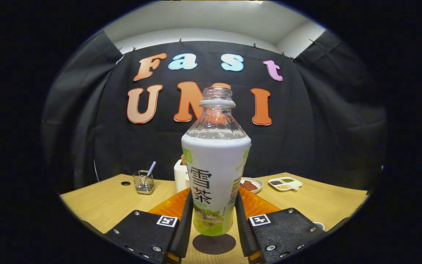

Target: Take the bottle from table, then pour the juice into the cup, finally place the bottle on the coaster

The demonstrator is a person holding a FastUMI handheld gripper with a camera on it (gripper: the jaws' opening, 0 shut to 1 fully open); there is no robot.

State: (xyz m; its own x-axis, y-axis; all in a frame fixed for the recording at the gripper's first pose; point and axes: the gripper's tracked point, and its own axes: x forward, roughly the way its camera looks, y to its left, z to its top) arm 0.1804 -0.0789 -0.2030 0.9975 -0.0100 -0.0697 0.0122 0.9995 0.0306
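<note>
An uncapped bottle (214,176) with a clear neck and a white-and-green label stands upright between my fingers. My gripper (214,200) is shut on the bottle, one finger pressing on each side of its lower body. Just under and in front of the bottle's base lies a dark round coaster (214,245) on the wooden table (97,205). I cannot tell whether the base touches the coaster. The rim of a white cup (319,224) peeks out beside the right finger's block.
An orange mat (169,206) lies beyond the fingers. Farther back stand a wire basket (144,182) with a utensil, a white box (180,176), a small plate of red food (252,184) and a divided dish (285,183). A small black disc (125,183) lies at the far left.
</note>
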